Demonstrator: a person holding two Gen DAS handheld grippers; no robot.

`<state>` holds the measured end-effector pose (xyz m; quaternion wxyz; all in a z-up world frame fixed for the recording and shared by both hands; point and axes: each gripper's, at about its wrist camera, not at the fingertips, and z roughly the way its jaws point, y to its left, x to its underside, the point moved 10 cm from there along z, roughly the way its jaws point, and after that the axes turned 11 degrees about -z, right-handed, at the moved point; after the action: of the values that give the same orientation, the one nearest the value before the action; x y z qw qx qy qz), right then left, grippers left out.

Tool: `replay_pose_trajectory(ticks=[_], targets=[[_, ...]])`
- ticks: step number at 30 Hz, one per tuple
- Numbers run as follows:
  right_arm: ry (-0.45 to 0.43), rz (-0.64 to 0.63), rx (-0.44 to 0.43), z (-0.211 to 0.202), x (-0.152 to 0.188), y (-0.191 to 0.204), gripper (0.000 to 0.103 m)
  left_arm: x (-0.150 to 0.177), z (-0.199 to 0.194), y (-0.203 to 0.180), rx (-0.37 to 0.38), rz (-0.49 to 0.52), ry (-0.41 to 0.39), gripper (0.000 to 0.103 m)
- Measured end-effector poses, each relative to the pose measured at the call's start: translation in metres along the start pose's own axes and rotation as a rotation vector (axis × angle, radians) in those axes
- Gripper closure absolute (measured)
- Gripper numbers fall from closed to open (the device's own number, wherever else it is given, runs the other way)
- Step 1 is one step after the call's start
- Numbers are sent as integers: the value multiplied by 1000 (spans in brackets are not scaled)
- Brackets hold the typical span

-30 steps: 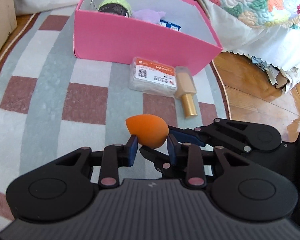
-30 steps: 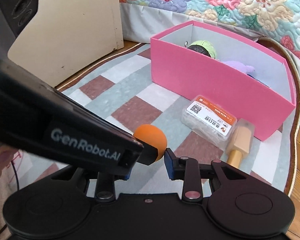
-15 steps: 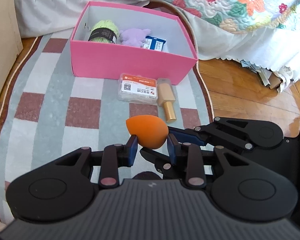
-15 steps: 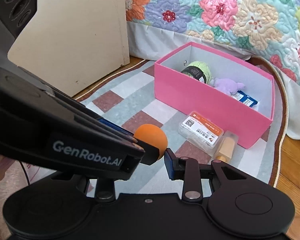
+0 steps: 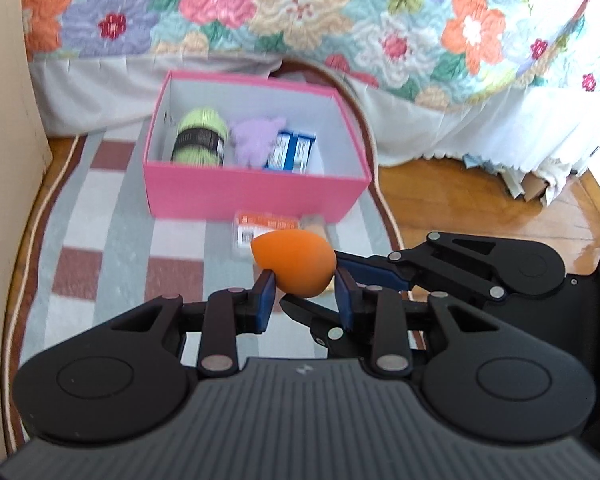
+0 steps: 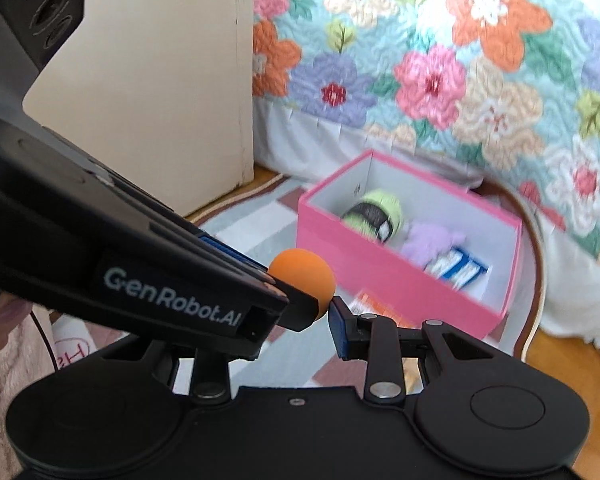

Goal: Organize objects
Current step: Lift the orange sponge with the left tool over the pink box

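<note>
An orange egg-shaped sponge (image 5: 294, 262) hangs in the air above the rug. My left gripper (image 5: 305, 290) is shut on its lower part, blue pads pressing both sides. My right gripper (image 5: 320, 280) reaches in from the right and also pinches the sponge. In the right wrist view the sponge (image 6: 302, 276) touches the right finger (image 6: 338, 328); the other finger is hidden behind the left gripper's body. Ahead and below stands an open pink box (image 5: 252, 196) holding green yarn (image 5: 200, 136), a purple plush (image 5: 256, 140) and a blue carton (image 5: 292, 152).
A clear case with an orange label (image 5: 268, 224) and a tan bottle (image 5: 314, 222) lie on the checked rug (image 5: 100, 240) before the box. A bed with a floral quilt (image 5: 300, 20) is behind, a beige cabinet (image 5: 4, 120) left, wooden floor (image 5: 480, 208) right.
Both grippers have risen together with the sponge held between them. The box, case and bottle now look smaller and lower, and the box's inside shows more fully.
</note>
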<state>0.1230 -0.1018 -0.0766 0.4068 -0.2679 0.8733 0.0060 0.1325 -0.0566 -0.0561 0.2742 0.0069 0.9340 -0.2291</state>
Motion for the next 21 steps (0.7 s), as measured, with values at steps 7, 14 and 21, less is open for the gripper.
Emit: replay_pose_trajectory(ticks=[7,14,21], targets=[[-42,-33,43,1,-37,-27,66,-45,-1,-8,16,32,-45,73],[-81,-14,51,18,-62,-65,66,-92,20,-12,14,51,-62,73],[-14,126,9,65,-68,-108,66,-130,79,-5,-4,23,-32,73]])
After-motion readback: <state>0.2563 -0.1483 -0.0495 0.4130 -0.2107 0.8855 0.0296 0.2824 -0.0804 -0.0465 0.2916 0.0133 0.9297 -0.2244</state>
